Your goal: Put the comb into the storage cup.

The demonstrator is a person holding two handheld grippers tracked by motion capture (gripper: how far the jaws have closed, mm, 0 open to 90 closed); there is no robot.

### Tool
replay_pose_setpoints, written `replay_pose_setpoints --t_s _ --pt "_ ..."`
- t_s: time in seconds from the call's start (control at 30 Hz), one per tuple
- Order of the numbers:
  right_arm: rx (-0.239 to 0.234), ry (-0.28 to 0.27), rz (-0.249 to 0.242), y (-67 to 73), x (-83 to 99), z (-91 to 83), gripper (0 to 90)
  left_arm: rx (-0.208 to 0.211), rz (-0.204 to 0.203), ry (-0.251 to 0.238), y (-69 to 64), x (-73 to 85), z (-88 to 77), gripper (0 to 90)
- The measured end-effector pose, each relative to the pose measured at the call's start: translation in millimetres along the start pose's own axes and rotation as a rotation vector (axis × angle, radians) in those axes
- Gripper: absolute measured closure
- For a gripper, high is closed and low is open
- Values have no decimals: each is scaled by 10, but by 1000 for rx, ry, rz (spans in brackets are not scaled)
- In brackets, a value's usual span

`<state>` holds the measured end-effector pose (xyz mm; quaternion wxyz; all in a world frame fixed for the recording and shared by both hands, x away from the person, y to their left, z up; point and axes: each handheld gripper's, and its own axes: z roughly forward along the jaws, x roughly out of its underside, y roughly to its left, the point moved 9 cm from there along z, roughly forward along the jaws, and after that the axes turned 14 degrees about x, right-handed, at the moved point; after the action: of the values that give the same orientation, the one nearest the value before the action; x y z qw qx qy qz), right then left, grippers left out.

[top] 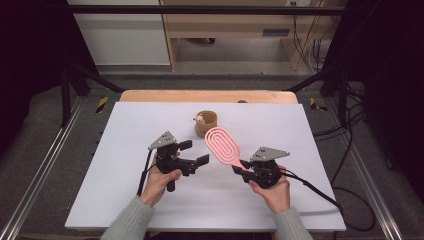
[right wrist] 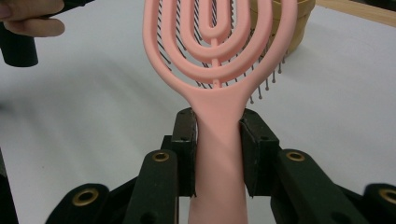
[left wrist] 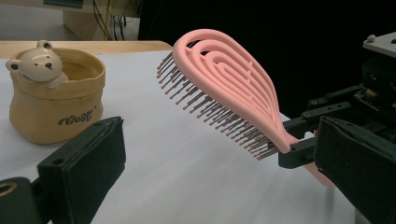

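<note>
Even overhead light, table (top: 150, 210) bright w/ soft shadows, surroundings dark; gripper views' near fingers (left wrist: 84, 163) slightly blurred.

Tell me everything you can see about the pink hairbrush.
The pink hairbrush looks like smooth plastic. Its oval head is open loops with gaps between, and thin dark bristles with small ball tips stand on the underside. The right gripper clamps its handle between both jaws and holds it lifted off the table, head toward the beige bear pot, not touching it.
</note>
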<state>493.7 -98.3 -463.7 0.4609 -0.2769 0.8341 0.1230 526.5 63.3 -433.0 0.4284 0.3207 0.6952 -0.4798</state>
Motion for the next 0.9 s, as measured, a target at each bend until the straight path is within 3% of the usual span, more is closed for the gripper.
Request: replay_pose_setpoints --t_s 0.6,0.9 --pt "-7 -16 -4 16 -23 -20 700 18 -23 0 -37 -17 247 43" --pt "-11 -25 -5 27 -34 -28 700 21 -58 -20 -31 -13 329 104"
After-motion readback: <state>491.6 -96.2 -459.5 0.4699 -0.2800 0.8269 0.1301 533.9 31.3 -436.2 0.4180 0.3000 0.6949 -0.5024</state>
